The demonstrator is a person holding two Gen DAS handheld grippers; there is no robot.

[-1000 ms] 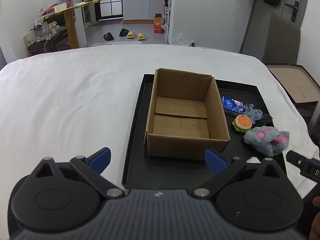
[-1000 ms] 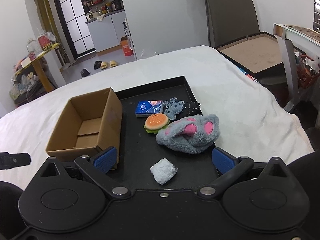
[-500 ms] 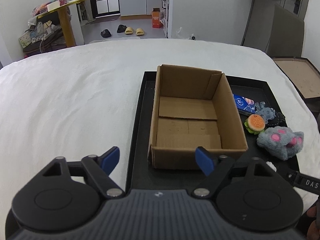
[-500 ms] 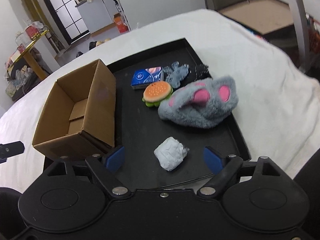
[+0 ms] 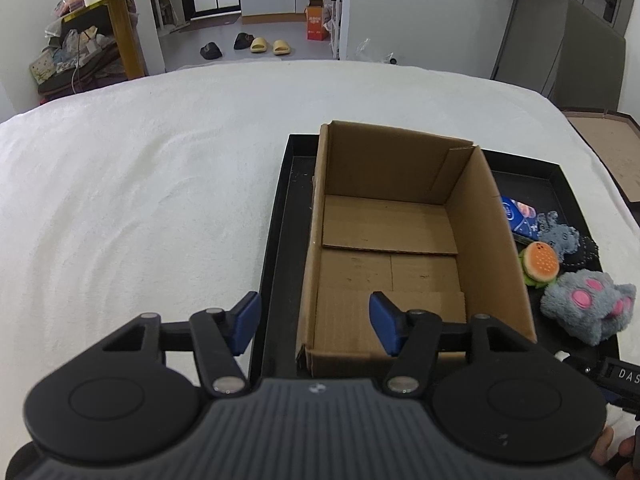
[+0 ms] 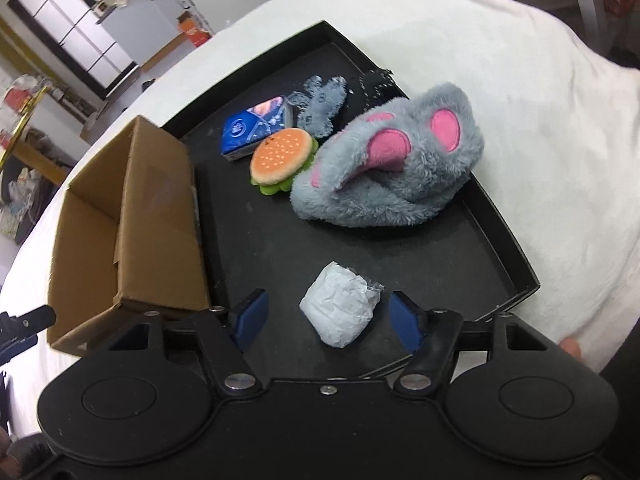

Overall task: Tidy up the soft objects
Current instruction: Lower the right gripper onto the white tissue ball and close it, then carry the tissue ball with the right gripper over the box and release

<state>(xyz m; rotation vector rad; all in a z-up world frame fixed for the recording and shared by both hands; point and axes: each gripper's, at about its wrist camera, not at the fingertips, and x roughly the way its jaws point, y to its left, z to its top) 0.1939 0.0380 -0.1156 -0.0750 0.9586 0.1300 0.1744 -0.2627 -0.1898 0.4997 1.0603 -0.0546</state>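
An empty open cardboard box [image 5: 400,232] stands on the left of a black tray [image 5: 276,240]. My left gripper [image 5: 316,326] hovers over the box's near left corner. Its jaws are closing, one finger outside the left wall and one inside, neither pad touching. In the right wrist view a white crumpled wad [image 6: 340,308] lies on the tray [image 6: 516,248] between the fingers of my right gripper [image 6: 328,318]. Those jaws are closing too, pads still apart from the wad. Behind it lie a grey plush slipper with pink pads [image 6: 392,172], a burger plush [image 6: 282,158] and a blue tissue pack [image 6: 256,128].
A small grey plush [image 6: 320,104] and a black soft item [image 6: 370,88] sit at the tray's far right corner. The tray rests on a white blanket [image 5: 140,200]. Beyond are a yellow table [image 5: 120,20], slippers on the floor and a brown board [image 5: 608,152].
Both grippers have come down and forward, and both pairs of jaws have narrowed. The left now straddles the box's left wall; the right has tilted down, with the white wad now between its fingers.
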